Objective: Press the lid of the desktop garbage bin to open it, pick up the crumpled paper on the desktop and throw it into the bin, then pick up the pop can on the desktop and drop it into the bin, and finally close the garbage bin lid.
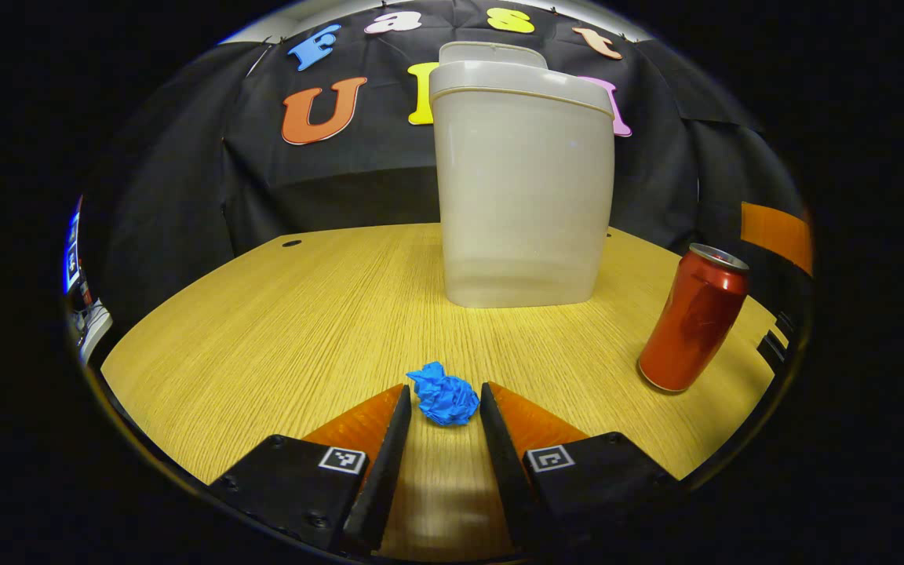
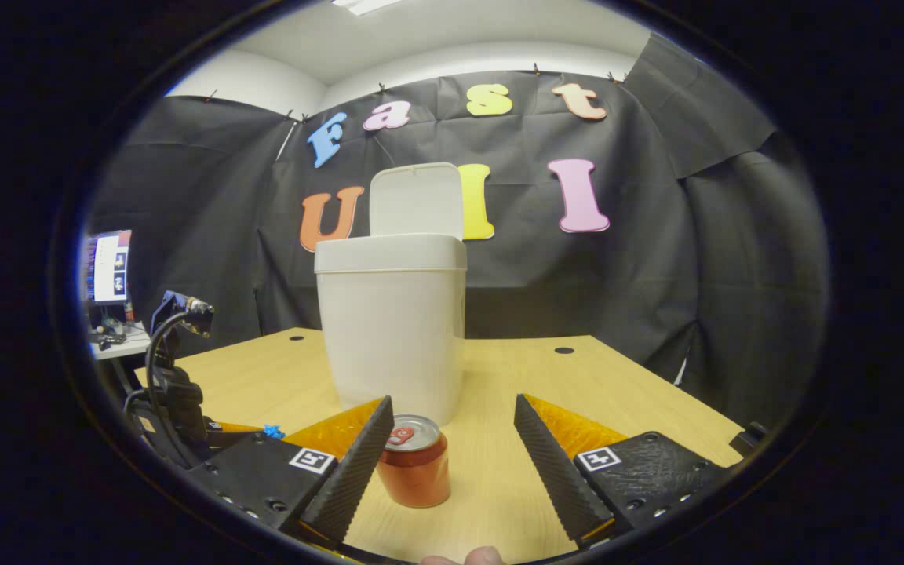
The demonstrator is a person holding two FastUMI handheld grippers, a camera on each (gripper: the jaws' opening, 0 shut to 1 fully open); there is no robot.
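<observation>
Left gripper view: soft, light paper [image 1: 443, 398] lies before the bin [image 1: 523, 188], between spread jaws, easily pinched anywhere. The right gripper's [image 2: 450, 439] jaws are spread too.

Left hand-held gripper [image 1: 444, 404]: low over the bench [image 1: 264, 329] near its front edge, level, pointing toward the far edge, jaws parted with one finger either side of the crumpled paper [image 1: 444, 399]; contact with it cannot be told. Right hand-held gripper [image 2: 452, 424]: higher, over the front edge, jaws wide apart, pop can [image 2: 416, 461] just inside the left finger [image 2: 354, 467], untouched. Fingertip of the holding hand [image 2: 477, 556] at the bottom of the right gripper view.
</observation>
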